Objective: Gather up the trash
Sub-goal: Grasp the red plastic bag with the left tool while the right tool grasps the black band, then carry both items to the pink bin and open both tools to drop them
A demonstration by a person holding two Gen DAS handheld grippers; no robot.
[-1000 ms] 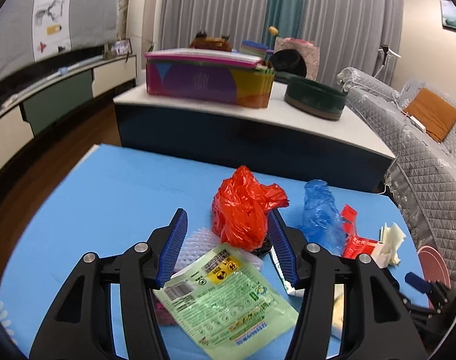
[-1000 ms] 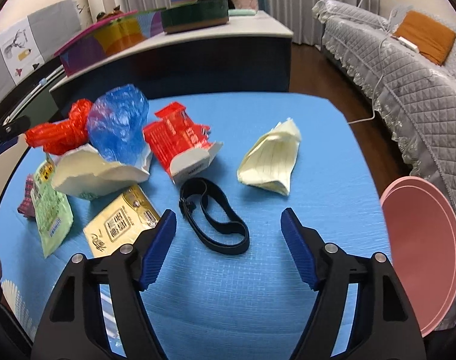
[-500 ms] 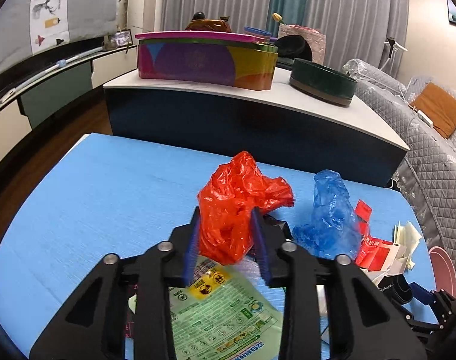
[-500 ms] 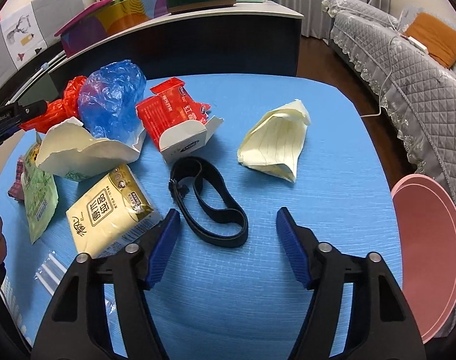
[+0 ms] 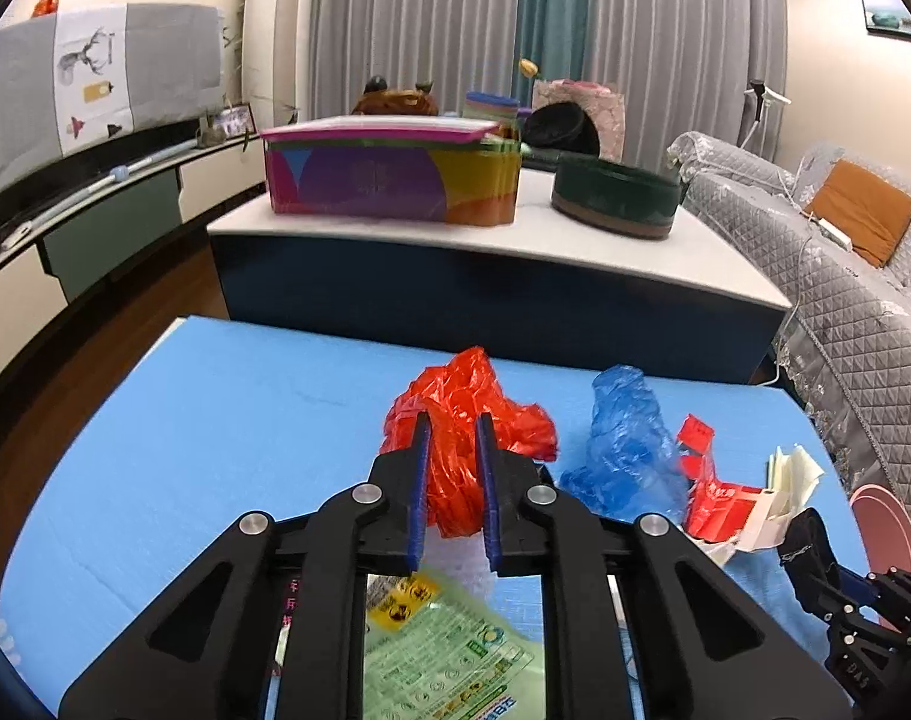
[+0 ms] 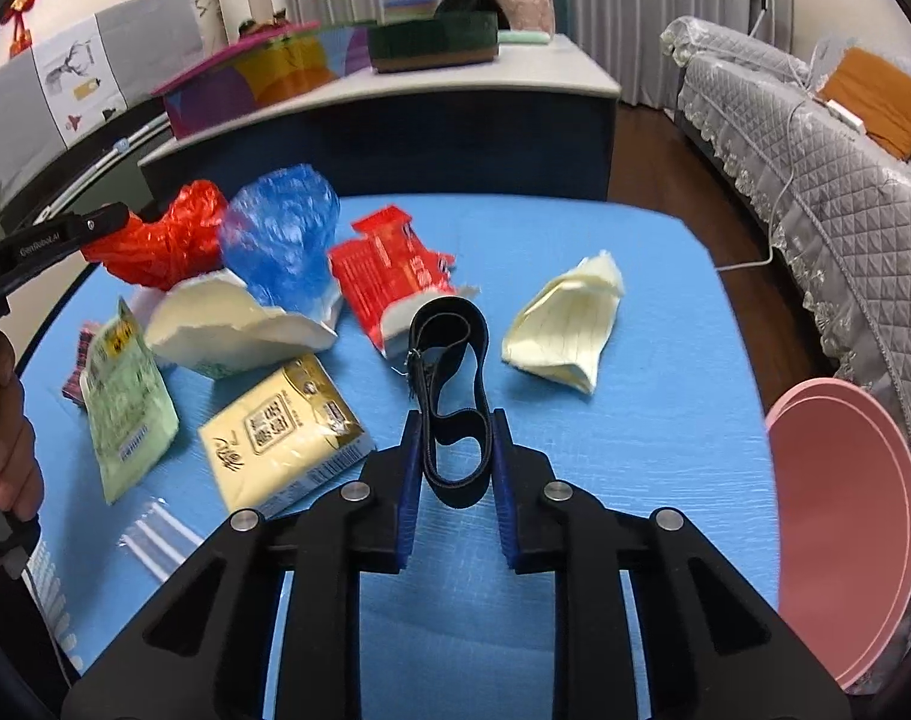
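Observation:
On the blue table (image 5: pixel 227 420) my left gripper (image 5: pixel 452 426) has the crumpled red plastic bag (image 5: pixel 491 396) between its blue pads. The jaws are still closing and the pads squeeze the bag. In the right wrist view my right gripper (image 6: pixel 455 426) pinches the near end of the black strap loop (image 6: pixel 449 324). Its jaws are closing too, and the loop is pressed narrow between the pads. The red bag (image 6: pixel 167 234) also shows there at far left, at the tip of the left gripper.
A blue plastic bag (image 6: pixel 281 234), a torn red carton (image 6: pixel 389 276), a white torn carton (image 6: pixel 227 324), a yellow tissue pack (image 6: pixel 281 432), a green packet (image 6: pixel 125 396) and crumpled yellow paper (image 6: pixel 563 324) lie around. A pink plate (image 6: pixel 845 516) sits at the right edge.
Both grippers went from wide open to closed. The left pads came together on the red bag; the right pads closed on the black strap, whose loop is now squeezed and raised.

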